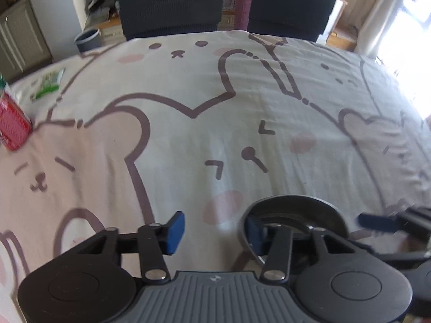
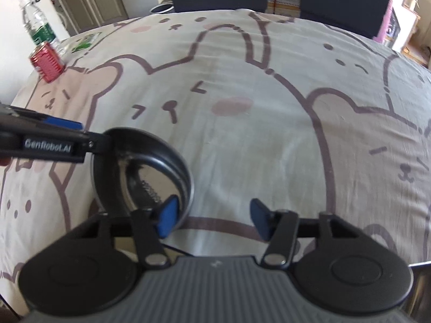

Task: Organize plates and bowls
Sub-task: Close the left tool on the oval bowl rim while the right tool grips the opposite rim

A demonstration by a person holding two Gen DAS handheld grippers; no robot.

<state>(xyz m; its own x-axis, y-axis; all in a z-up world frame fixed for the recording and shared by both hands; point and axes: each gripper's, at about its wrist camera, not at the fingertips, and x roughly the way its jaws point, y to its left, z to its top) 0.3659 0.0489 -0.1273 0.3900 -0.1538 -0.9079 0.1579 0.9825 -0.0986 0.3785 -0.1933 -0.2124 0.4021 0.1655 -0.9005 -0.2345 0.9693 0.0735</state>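
Observation:
A shiny metal bowl [image 2: 145, 172] sits on the cartoon-print tablecloth [image 2: 242, 140]; it also shows in the left wrist view [image 1: 296, 210]. My left gripper [image 1: 215, 228] is open, its right finger [image 1: 254, 231] over the bowl's near rim and its left finger [image 1: 176, 231] outside the bowl. My right gripper [image 2: 212, 219] is open, its left finger [image 2: 168, 219] over the bowl's right rim and its right finger [image 2: 260, 220] over bare cloth. Neither gripper holds anything. The left gripper's arm [image 2: 48, 142] reaches across to the bowl's left rim.
A red can [image 2: 47, 62] and a clear water bottle [image 2: 37, 24] stand at the table's far left; the can also shows in the left wrist view [image 1: 12, 121]. A green packet [image 1: 48, 83] lies near them. Two dark chairs [image 1: 172, 2] stand behind the table.

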